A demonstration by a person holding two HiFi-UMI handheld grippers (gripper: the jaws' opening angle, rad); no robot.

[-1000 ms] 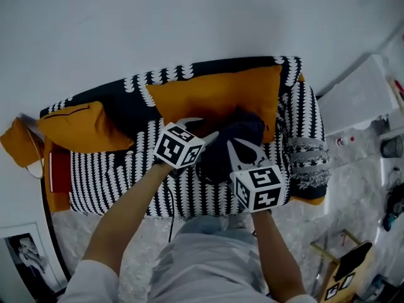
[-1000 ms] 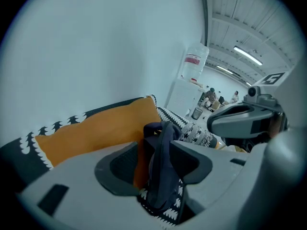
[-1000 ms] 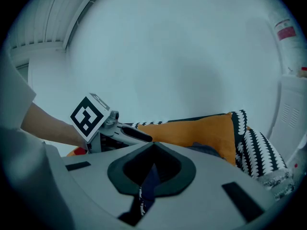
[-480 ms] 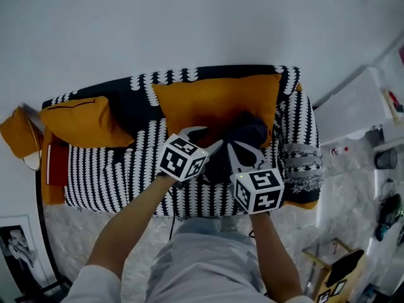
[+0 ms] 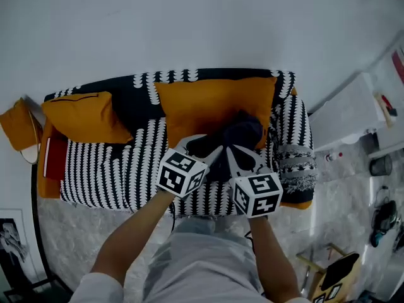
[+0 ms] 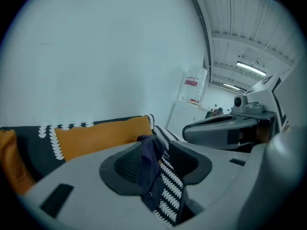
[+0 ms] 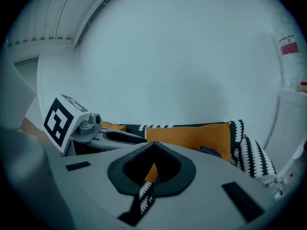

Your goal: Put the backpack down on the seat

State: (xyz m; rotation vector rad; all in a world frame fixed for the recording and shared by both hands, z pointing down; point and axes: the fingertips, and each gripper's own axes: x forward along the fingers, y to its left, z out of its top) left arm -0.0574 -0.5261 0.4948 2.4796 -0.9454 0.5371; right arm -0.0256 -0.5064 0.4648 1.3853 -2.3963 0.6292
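pale bare wall stands behind a long sofa in a black-and-white patterned cover [image 5: 120, 172]. against the big orange back cushion [image 5: 208, 106] toward its right end sits the dark navy fabric backpack [image 5: 238, 134], its weight seemingly on the seat. from where i stand the setting-down looks all but done. the left gripper [image 5: 201, 147] is clenched on a navy strap [image 6: 149, 169] of the bag, with a loose end hanging toward the near side. the right gripper [image 5: 240, 158], just right of it at the bag's near face, has its jaws drawn together on nothing; only sofa pattern and orange cushion show through the slit. what seems left is to let go of the strap and pull both tools clear.
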